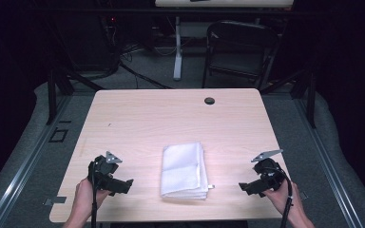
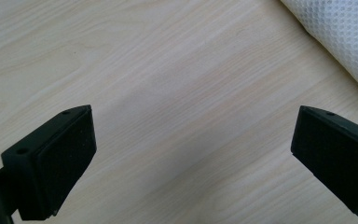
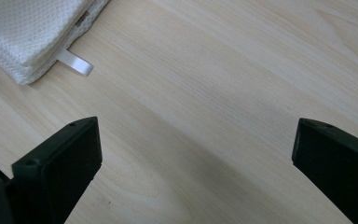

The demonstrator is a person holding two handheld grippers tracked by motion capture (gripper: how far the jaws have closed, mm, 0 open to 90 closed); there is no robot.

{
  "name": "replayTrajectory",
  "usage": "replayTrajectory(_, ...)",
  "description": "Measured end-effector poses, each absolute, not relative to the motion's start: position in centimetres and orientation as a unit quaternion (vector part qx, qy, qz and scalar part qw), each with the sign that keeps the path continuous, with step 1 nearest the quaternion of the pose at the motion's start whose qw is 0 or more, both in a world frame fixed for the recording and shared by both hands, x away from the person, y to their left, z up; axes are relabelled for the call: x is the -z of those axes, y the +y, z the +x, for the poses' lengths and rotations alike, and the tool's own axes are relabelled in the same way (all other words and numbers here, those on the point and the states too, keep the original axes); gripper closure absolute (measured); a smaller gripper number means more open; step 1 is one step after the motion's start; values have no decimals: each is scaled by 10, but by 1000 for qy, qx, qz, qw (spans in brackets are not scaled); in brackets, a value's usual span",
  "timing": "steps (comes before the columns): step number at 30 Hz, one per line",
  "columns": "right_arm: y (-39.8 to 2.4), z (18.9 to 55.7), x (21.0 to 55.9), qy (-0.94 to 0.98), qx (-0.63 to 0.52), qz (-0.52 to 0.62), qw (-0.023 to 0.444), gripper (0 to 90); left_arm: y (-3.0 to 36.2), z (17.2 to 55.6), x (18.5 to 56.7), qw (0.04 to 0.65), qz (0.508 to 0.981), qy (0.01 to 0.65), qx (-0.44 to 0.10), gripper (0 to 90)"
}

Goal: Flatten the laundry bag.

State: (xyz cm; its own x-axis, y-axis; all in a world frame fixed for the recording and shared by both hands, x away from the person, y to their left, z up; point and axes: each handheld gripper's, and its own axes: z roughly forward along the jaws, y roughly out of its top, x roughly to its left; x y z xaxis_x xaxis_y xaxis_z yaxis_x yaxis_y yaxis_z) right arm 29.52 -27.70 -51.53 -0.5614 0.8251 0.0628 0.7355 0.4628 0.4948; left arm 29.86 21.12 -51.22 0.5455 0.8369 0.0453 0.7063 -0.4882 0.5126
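Both claws spread wide, left gripper [image 1: 123, 186], right gripper [image 1: 245, 186], flanking folded waffle-weave white towel [image 1: 183, 170]

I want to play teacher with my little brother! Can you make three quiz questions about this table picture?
1. True or false: the towel lies folded between the left gripper and the right gripper.
2. What pokes out of the towel's corner on the right gripper's side? A) a white loop B) a red button C) a pencil
3. Fill in: both grippers have their jaws ____, with nothing between them.

Key:
1. True; neither gripper touches it.
2. A, the loop.
3. Open, over the bare table.
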Motion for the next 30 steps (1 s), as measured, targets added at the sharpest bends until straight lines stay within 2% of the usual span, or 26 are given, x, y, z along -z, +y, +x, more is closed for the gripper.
replayTrajectory(5,-276,295,517,848,-248,460,84,14,208,299,511,228,849,454,-144,2)
replayTrajectory(13,-273,294,518,842,-256,465,95,16,196,296,507,236,855,445,-122,1)
replayTrajectory(30,-272,296,515,854,-241,453,85,21,137,297,501,241,883,387,-113,1)
